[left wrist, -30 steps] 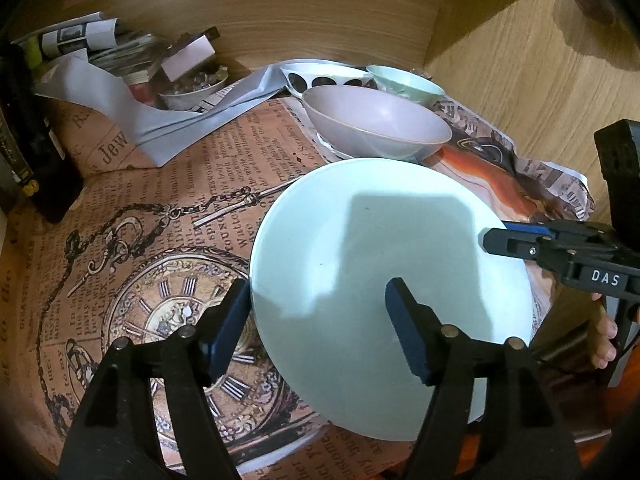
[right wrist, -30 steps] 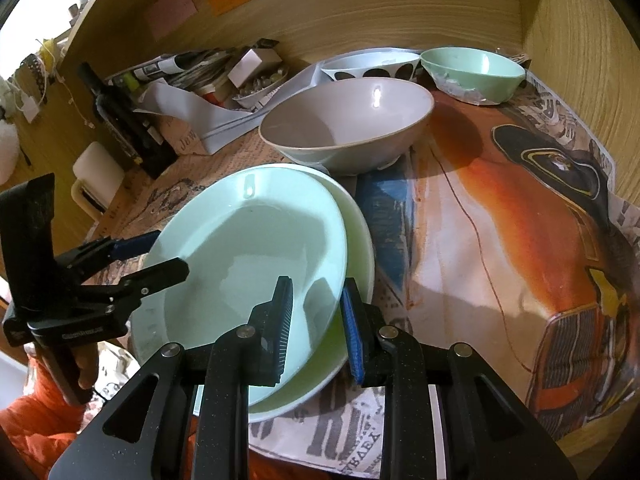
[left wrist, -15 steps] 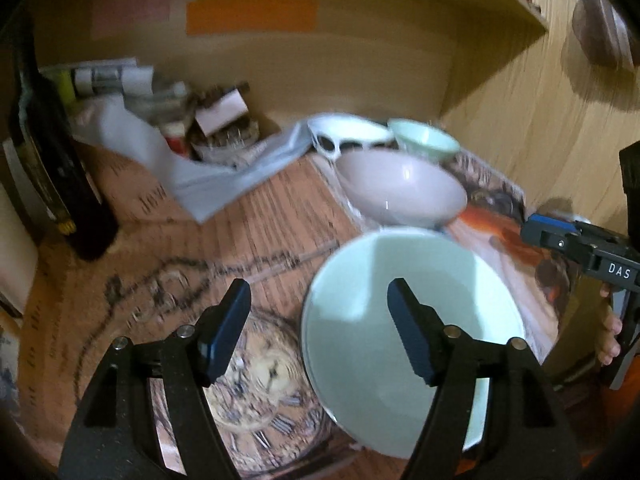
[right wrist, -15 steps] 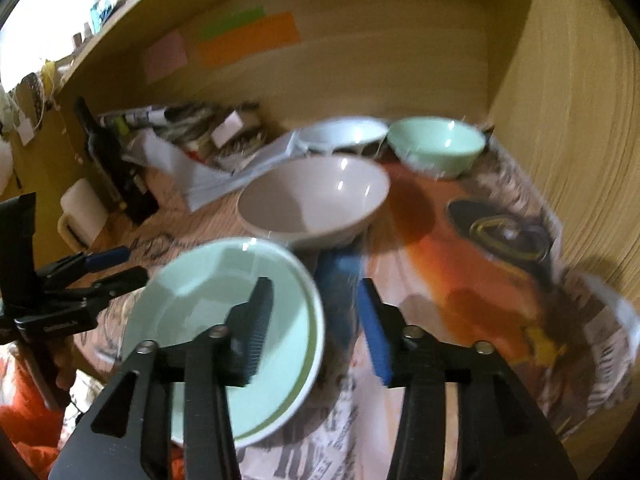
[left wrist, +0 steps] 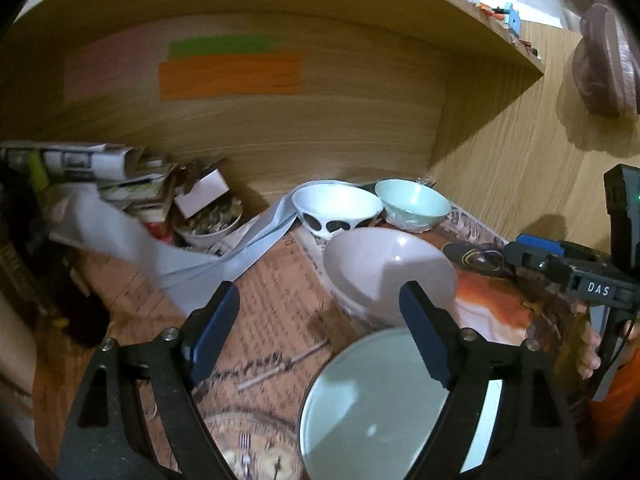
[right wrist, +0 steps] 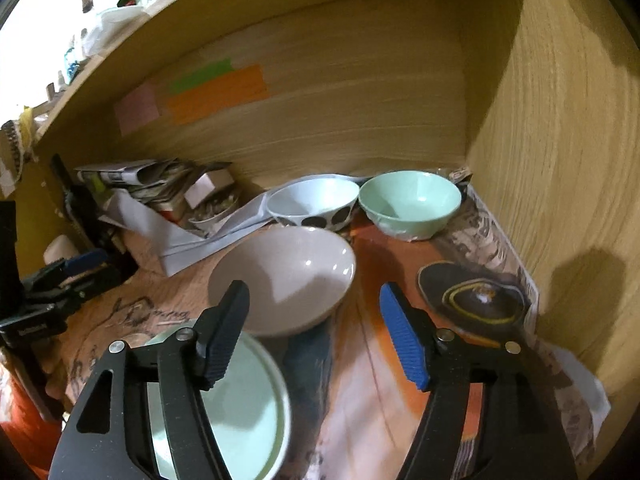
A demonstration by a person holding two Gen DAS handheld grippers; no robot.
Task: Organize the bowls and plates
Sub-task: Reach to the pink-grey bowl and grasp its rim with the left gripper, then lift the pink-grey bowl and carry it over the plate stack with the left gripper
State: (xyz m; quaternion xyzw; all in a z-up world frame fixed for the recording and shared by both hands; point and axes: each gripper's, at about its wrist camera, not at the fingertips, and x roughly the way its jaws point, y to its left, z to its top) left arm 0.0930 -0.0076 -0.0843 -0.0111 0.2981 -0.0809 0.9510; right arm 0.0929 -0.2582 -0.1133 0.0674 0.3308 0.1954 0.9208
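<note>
1. The left gripper (left wrist: 320, 332) hangs above the counter (left wrist: 280, 296) with its jaws spread wide apart and nothing between them.
2. The right gripper (right wrist: 316, 332) hangs over the same surface, jaws likewise wide apart and empty; it also shows at the right edge of the left wrist view (left wrist: 560, 264).
3. A pale mint-green round plate (left wrist: 372, 420) lies flat at the near edge of the counter, below the left gripper's right finger. In the right wrist view it sits under the right gripper's left finger, and a second rim shows beneath it, so it looks stacked on another plate (right wrist: 240, 412).
4. Just behind the plates stands a wide, shallow, greyish-pink bowl (right wrist: 284, 276), upright and empty.
5. Farther back, close to the wooden rear wall, a white bowl with dark oval spots (right wrist: 312, 204) and a mint-green deep bowl (right wrist: 408, 204) stand side by side, touching or nearly so; the green one is nearer the right side wall.
6. The counter is covered with printed paper: a brown sheet with a pocket-watch drawing (left wrist: 248, 456) on the left and an orange picture (right wrist: 372, 320) on the right.
7. At the back left lie a heap of folded newspapers (right wrist: 132, 178), a small white box (left wrist: 202, 196) and grey paper strips (left wrist: 224, 260).
8. Orange, green and pink paper notes (left wrist: 230, 76) are stuck on the rear wall.
</note>
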